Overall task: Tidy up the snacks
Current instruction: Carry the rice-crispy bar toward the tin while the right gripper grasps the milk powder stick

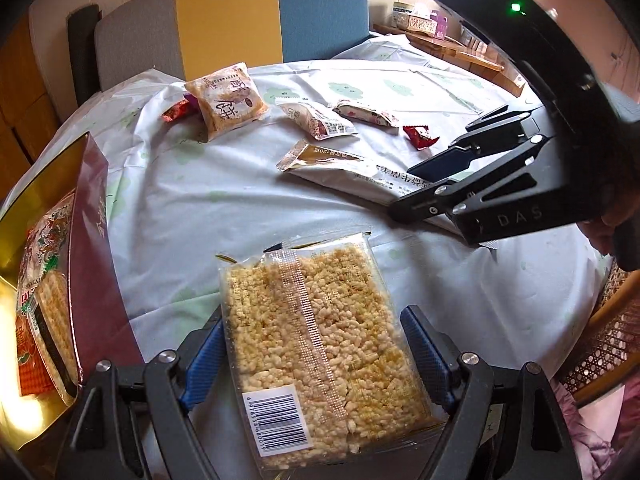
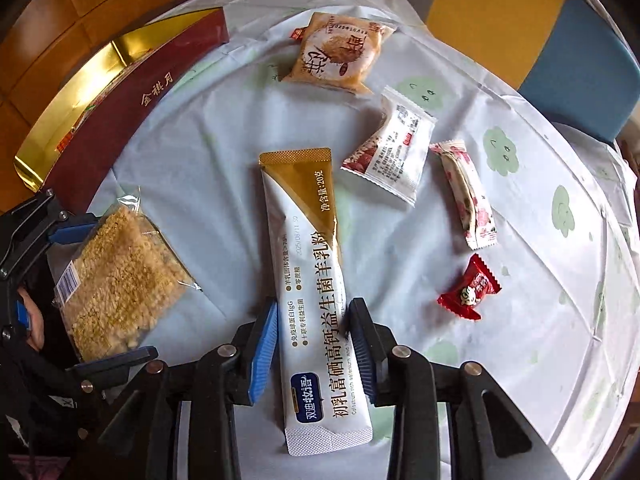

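My left gripper (image 1: pixel 312 320) is shut on a clear packet of puffed rice cake (image 1: pixel 320 360), its blue pads against the packet's two long sides. The right wrist view shows that packet (image 2: pixel 120 280) held off the cloth at the left, in the left gripper (image 2: pixel 96 292). A long white and gold milk powder sachet (image 2: pixel 308 220) lies flat on the tablecloth. My right gripper (image 2: pixel 314 306) straddles its lower half, pads touching both edges. In the left wrist view the right gripper (image 1: pixel 408 192) points down onto the sachet (image 1: pixel 340 168).
A maroon box with a gold inside (image 1: pixel 92 220) (image 2: pixel 132 120) stands at the left and holds a snack pack (image 1: pixel 48 300). Beyond lie a tan pastry packet (image 2: pixel 340 52), a white packet (image 2: pixel 392 152), a floral bar (image 2: pixel 468 192) and a red candy (image 2: pixel 468 288). A chair (image 1: pixel 228 12) stands behind the table.
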Available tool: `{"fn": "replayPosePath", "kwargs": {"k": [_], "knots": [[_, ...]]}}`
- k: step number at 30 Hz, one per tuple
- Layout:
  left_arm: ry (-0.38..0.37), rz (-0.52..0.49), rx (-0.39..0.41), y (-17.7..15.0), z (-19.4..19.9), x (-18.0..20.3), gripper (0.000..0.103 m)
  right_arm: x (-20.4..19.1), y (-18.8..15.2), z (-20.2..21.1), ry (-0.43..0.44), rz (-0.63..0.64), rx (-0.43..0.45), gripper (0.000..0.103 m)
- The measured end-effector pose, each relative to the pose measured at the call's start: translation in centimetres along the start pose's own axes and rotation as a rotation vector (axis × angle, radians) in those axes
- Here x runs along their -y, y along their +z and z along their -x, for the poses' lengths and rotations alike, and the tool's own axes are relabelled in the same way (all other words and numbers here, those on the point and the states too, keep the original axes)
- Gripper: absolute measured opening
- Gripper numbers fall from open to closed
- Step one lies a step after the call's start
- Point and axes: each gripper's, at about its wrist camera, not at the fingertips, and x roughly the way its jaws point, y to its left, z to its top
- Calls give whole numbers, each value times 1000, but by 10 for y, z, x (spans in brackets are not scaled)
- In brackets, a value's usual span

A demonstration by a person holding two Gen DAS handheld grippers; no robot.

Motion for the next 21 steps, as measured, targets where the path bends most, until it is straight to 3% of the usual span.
{"fn": "replayPosePath", "kwargs": {"k": [7,21], "knots": [[41,23,-17,4,3,1,78,-7,-7,4,-17,24,9,37],[71,50,122,21,57,-2,78,-3,-4,4,-12,24,10,38]]}}
